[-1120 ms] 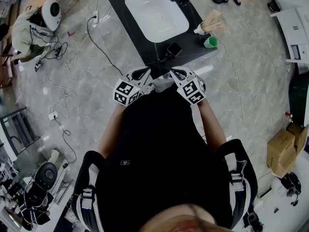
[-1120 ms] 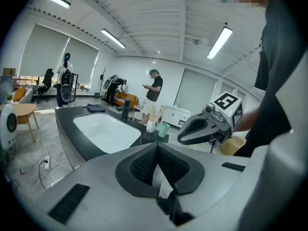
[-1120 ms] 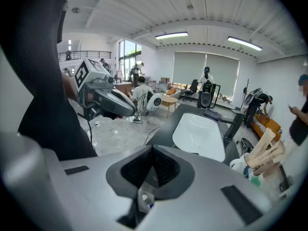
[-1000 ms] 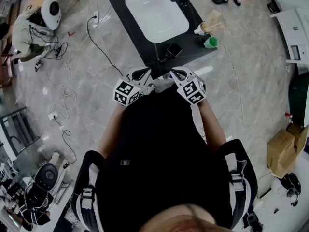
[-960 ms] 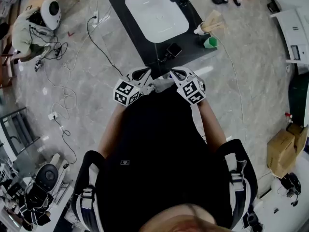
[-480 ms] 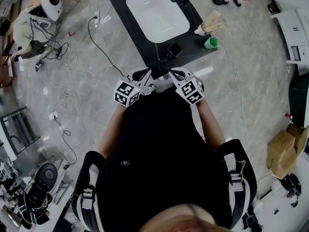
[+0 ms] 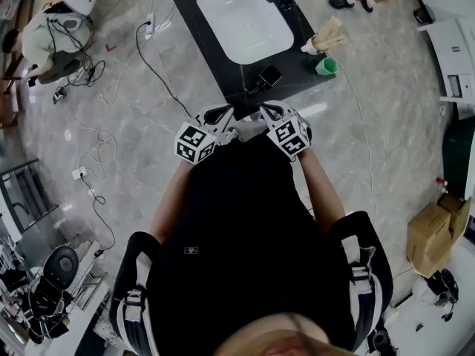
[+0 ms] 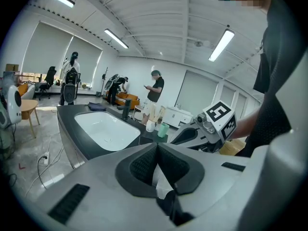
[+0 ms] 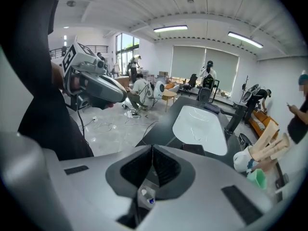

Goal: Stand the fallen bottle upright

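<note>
While the bottle [image 7: 307,47] lies on its side, as I read it, at the tabletop's [image 7: 182,0] far right, touching the wooden rack [image 7: 330,33] and near the cup [image 7: 324,65], both tools sit at my waist, well apart from it. Left tool [image 7: 215,113] and right tool [image 7: 273,110] are clenched, with nothing between their jaws.

Plan: reach with the right tool past the sink [image 7: 245,17]. Spread the jaws early, grip the body crosswise, pivot it onto its base, and avoid the cup.

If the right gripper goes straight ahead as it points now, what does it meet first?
Probably the near edge of the dark counter, before the white sink; depth is unclear.
</note>
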Demonstrator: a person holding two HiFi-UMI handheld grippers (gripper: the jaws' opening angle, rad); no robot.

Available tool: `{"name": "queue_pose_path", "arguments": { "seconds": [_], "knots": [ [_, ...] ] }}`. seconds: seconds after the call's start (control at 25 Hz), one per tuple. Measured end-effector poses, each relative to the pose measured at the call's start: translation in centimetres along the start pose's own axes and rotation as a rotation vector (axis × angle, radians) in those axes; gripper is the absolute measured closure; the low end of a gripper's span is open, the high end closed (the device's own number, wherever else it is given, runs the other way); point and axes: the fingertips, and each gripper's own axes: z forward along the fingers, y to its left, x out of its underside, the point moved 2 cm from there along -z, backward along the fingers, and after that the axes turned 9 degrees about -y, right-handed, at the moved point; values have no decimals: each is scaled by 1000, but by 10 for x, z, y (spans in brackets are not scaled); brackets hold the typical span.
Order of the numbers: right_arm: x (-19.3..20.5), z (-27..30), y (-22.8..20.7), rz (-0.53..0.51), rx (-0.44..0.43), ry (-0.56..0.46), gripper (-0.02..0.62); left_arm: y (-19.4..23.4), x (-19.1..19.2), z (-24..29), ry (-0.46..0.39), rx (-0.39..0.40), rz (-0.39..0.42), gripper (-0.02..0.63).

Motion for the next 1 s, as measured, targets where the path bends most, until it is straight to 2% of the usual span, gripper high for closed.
{"name": "queue_pose_path", "arguments": {
  "seconds": [0.36, 0.6, 1.0],
  "knots": [
    [5, 21, -7, -91, -57, 48, 477, 2, 4, -7, -10, -33, -23, 591],
    [6, 28, -9, -86, -82, 54, 471, 6, 4, -9, -29, -68, -42, 591],
    [27, 46, -12, -229, -161, 161, 416, 12, 1, -17, -60, -145, -79, 591]
  ]
}}
